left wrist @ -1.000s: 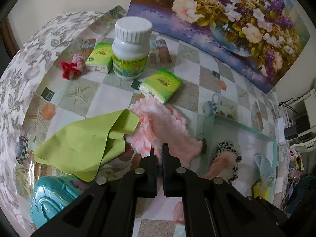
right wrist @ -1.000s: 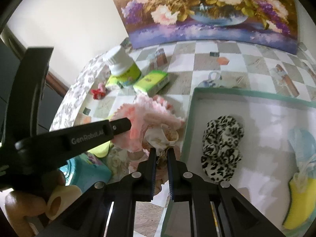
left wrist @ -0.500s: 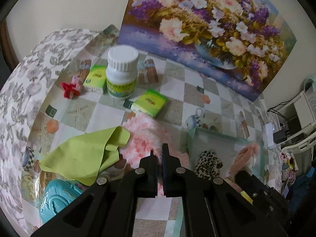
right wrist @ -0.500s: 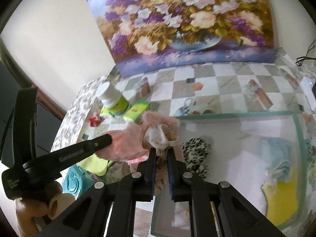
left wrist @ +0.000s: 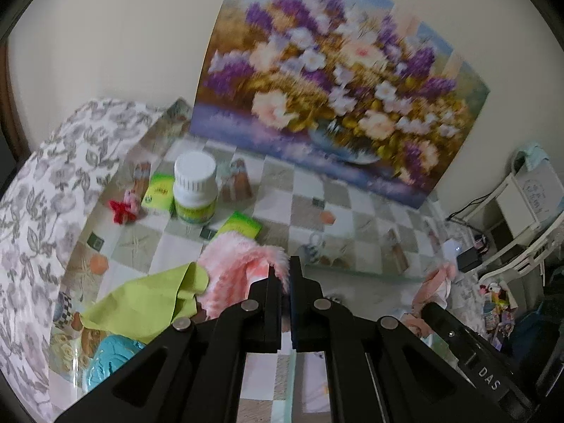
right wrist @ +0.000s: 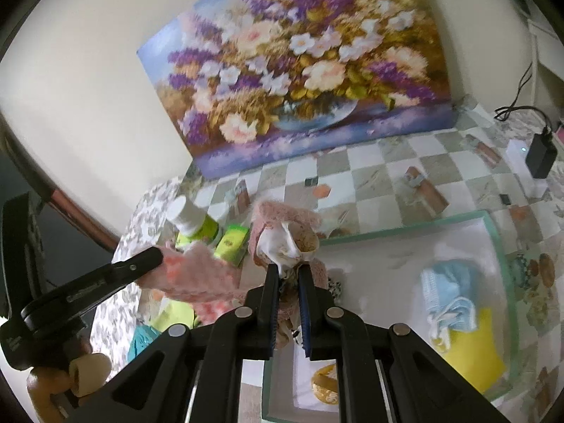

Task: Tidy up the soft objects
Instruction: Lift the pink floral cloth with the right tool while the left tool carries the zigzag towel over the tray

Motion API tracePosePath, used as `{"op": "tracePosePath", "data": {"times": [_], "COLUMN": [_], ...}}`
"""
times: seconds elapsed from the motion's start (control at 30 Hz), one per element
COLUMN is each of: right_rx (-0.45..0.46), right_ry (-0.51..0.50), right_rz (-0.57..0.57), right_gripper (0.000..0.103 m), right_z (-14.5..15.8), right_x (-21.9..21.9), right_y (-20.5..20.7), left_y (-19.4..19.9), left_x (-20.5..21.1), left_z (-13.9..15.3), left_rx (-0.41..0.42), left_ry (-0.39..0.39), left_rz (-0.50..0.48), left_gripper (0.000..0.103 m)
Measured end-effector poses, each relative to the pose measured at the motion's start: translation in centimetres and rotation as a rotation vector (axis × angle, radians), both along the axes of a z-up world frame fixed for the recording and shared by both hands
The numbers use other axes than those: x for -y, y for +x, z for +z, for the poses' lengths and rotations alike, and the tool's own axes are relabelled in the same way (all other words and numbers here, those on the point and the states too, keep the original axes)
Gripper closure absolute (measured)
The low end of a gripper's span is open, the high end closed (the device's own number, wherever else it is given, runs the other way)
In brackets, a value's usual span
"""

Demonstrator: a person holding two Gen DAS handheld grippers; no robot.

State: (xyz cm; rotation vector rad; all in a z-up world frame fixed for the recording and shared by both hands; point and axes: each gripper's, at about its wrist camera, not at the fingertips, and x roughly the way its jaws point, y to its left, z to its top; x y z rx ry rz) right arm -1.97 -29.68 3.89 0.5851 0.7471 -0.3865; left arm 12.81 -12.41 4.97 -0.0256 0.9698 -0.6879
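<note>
Two soft things in the air, tray partly filled

The left gripper [left wrist: 284, 275] is clamped on a fluffy pink cloth [left wrist: 232, 268], lifted clear of the table [left wrist: 282, 204] beside the tray's left edge. The right gripper [right wrist: 289, 275] pinches a pink plush toy [right wrist: 282, 225] by its white fabric, held over the near-left part of the mint-rimmed tray [right wrist: 497, 243]. Already in the tray: a light-blue cloth [right wrist: 447, 292] on a yellow sponge [right wrist: 472, 345] toward its right edge, and a leopard-print piece [right wrist: 335, 287] mostly hidden behind the right gripper. I judge the job roughly half done: both held items have yet to be set down inside, and the green cloth [left wrist: 141, 303] lies near the table's left edge, untouched. The white bottle [left wrist: 195, 190] and green packets [left wrist: 243, 227] look rigid and probably stay
</note>
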Motion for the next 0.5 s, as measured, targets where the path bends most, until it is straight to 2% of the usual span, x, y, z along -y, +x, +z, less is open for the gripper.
{"op": "tracePosePath", "data": {"times": [0.5], "right_rx": [0.118], "right_ry": [-0.065], "right_rz": [-0.126], "right_gripper": [0.092], "right_z": [5.1], "right_x": [2.6], "right_y": [-5.0], "left_y": [-5.1], "left_x": [-0.5], "left_z": [8.5], "left_rx": [0.193], "left_ry": [-0.153], "left_rz": [-0.07], "left_gripper": [0.1]}}
